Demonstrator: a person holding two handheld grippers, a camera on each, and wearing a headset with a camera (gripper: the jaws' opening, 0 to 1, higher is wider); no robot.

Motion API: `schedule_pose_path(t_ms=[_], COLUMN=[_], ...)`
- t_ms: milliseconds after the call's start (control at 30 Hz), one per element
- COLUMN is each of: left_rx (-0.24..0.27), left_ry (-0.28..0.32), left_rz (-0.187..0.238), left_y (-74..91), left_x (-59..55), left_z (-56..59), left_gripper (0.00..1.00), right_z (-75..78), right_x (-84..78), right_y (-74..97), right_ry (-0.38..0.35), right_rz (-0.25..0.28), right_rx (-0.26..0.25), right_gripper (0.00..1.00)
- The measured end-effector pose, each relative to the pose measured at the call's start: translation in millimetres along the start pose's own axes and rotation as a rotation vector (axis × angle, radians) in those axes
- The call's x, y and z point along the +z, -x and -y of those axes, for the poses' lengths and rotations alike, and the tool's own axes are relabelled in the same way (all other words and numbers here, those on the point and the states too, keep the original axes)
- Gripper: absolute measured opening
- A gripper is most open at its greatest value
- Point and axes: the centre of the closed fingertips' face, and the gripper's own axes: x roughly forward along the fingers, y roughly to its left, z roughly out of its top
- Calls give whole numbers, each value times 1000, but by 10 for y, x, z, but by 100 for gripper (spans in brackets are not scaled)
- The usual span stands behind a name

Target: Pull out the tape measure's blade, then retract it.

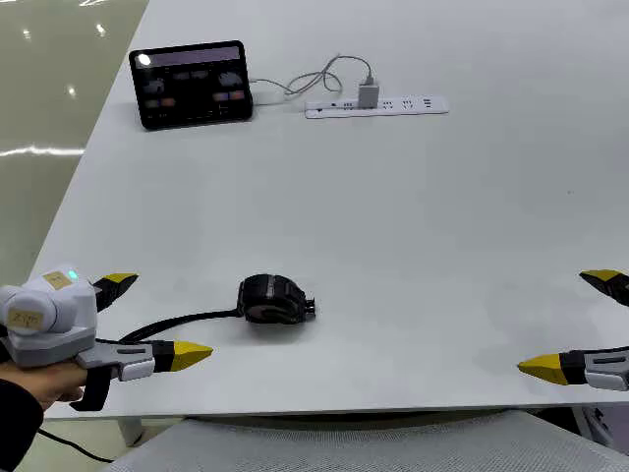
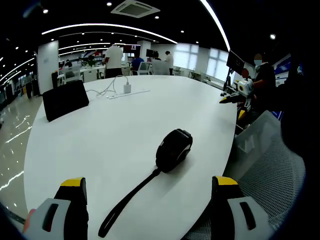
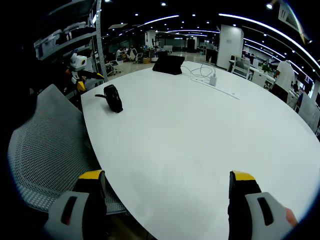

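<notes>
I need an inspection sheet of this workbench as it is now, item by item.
Surface: white table, no spills seen.
Job's things: black tape measure lying on it, no blade drawn out, black strap trailing toward the left gripper.
Clutter: black tablet propped up, white power strip with white charger, both far side.
Grippers: left gripper and right gripper open, holding nothing.
Cables: white cable from tablet to charger.
Surroundings: grey mesh chair at near edge; people in an open office.

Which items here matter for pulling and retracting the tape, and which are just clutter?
For the job: tape measure with its strap, left gripper, right gripper, both open.
Lying about: tablet, power strip, charger and cable.
</notes>
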Motion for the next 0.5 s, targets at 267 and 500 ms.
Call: schedule_pose_path(t_ms=[267,500], left_rx=[3,8], left_ry=[-1,-5], left_rz=[-13,-15], left_y=[18,40], left_x=[-6,-12], left_z=[6,5], left_gripper=[100,100], right_z=[25,36], right_x=[28,43], right_y=[22,22], right_ry=[-5,-5], right_rz=[9,9], right_rx=[-3,-1], right_gripper=[98,97])
